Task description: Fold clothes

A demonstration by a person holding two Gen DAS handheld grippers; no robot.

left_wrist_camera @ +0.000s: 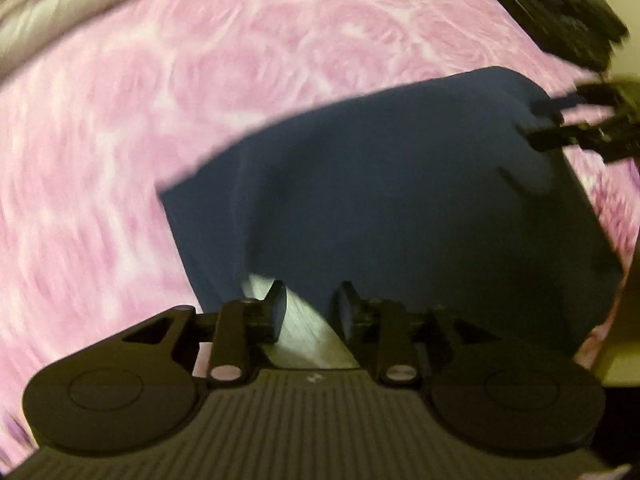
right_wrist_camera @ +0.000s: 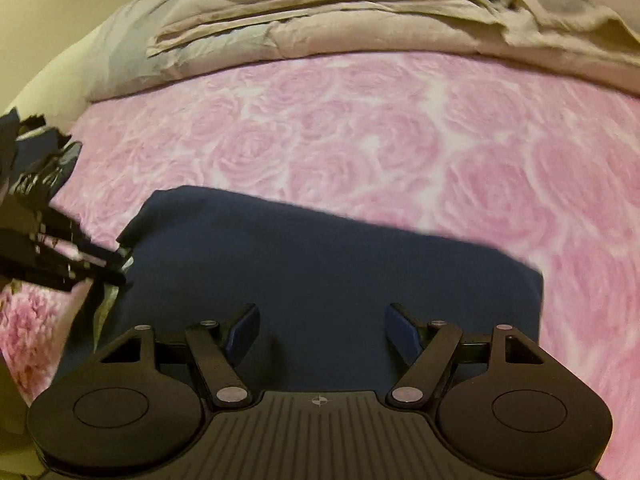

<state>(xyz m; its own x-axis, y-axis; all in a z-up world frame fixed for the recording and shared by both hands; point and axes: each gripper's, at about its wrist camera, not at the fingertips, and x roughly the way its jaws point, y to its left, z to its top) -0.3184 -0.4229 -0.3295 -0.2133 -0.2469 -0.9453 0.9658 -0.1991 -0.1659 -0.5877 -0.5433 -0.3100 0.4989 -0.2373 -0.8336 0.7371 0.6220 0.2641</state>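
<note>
Navy blue garment is lying folded on the pink rose-print bedspread, filling the lower middle of both views. Right gripper hangs over its near edge with fingers spread wide, nothing between them. Left gripper has its fingers apart too, a pale surface showing in the gap. Crumpled grey duvet runs along the top of the right wrist view

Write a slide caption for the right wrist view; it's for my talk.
Open right tongs above a folded navy garment on a pink rose bedspread.
</note>
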